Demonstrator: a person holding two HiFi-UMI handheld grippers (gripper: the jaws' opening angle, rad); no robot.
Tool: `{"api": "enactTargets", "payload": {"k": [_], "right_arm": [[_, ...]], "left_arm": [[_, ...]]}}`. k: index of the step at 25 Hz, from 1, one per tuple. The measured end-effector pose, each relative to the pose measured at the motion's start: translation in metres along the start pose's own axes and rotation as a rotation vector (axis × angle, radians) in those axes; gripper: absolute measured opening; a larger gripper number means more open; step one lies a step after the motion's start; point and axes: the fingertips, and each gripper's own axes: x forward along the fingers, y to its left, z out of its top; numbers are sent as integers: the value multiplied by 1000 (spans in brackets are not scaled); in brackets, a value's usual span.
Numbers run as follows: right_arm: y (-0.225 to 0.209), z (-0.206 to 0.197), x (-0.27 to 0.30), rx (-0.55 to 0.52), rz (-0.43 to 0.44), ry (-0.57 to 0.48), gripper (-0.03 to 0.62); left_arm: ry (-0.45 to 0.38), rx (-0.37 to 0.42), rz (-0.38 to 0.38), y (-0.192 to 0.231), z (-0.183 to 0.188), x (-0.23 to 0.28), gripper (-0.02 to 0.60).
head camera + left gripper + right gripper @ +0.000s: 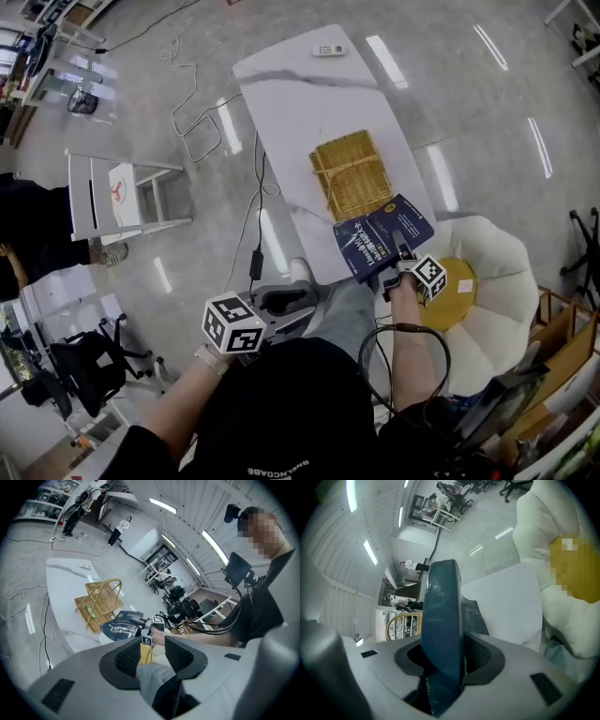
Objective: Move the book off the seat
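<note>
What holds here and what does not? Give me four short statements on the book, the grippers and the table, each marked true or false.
1. The right gripper is clamped on the dark blue book. True.
2. The book lies on the yellow cushion of the white chair. False: it is off the seat, held at the near end of the table, next to the wicker basket.
3. The left gripper grips the wicker basket. False: its jaws stand apart with nothing in them, and the basket sits on the table.
4. A remote lies at the table's far end. True.
</note>
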Motion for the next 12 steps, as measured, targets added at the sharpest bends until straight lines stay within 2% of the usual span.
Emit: {"api": "enactTargets", "payload": {"k": [5, 9, 12], "right_arm": [[-32, 0, 28, 12, -25, 2, 183], [-54, -4, 26, 19, -36, -25, 183], [-81, -9, 20, 42, -81, -38, 183]], "left_arm": [[-7, -24, 22, 12, -8, 8, 166], [4, -30, 32, 13, -16, 5, 166], [12, -42, 30, 12, -26, 6, 166]]}}
